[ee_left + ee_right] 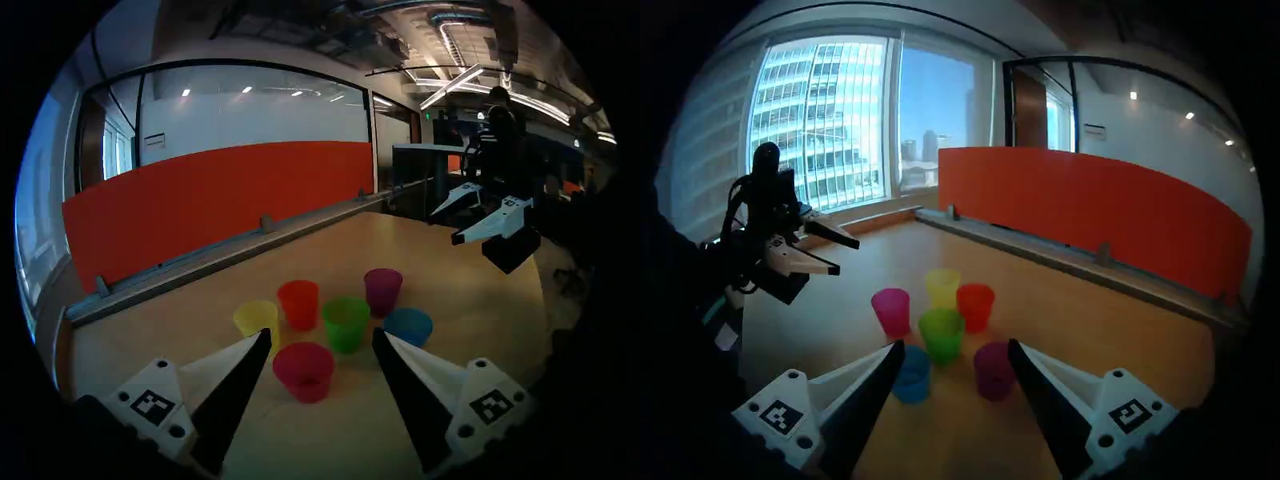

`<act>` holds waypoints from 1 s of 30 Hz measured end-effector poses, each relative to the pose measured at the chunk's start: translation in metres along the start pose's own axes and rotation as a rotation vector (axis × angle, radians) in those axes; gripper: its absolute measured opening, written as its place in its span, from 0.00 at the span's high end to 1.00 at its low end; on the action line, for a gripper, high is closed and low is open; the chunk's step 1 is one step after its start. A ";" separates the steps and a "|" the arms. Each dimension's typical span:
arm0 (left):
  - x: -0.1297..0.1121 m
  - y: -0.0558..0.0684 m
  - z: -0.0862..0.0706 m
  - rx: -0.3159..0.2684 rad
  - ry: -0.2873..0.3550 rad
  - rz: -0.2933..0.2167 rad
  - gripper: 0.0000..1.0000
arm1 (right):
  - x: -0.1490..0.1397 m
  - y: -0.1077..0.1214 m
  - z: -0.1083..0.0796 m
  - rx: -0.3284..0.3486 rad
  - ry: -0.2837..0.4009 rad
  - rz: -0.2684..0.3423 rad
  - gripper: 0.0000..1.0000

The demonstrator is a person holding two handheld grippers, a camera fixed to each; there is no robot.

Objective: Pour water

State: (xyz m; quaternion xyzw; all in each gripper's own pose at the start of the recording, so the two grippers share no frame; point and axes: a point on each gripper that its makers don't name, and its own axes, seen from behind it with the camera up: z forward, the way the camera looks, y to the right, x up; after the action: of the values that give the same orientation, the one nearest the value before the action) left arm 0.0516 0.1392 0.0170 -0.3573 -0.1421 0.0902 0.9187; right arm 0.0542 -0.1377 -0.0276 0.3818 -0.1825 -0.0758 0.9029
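In the left gripper view the left gripper [320,334] sits low in the frame, its fingers wide apart and empty. From the left come a yellow cup [256,318], an orange-red cup [298,304], a crimson cup [303,370] at lower centre, nearest of all and right in the gap, then a green cup [346,324], a purple cup [383,290] and a blue cup [408,326] — all upright, clustered on the wooden table [456,280]. At upper right the right gripper [444,227] hangs above the table, fingers also apart, holding nothing. The crimson cup lies straight ahead of the left gripper, so that hand looks better placed (whether any cup holds water I cannot tell).
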 end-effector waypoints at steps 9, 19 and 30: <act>0.000 -0.005 0.007 0.002 0.003 -0.002 0.06 | -0.018 -0.010 0.010 0.047 -0.047 -0.031 0.00; 0.008 -0.008 0.013 0.004 0.013 0.008 0.06 | -0.037 -0.017 0.025 0.082 -0.091 -0.039 0.00; 0.015 -0.010 0.020 0.001 0.022 0.018 0.06 | -0.049 -0.025 0.040 0.117 -0.120 -0.056 0.00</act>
State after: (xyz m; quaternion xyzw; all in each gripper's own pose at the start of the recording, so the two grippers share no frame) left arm 0.0597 0.1488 0.0405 -0.3589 -0.1286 0.0944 0.9196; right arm -0.0065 -0.1684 -0.0333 0.4338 -0.2297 -0.1131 0.8639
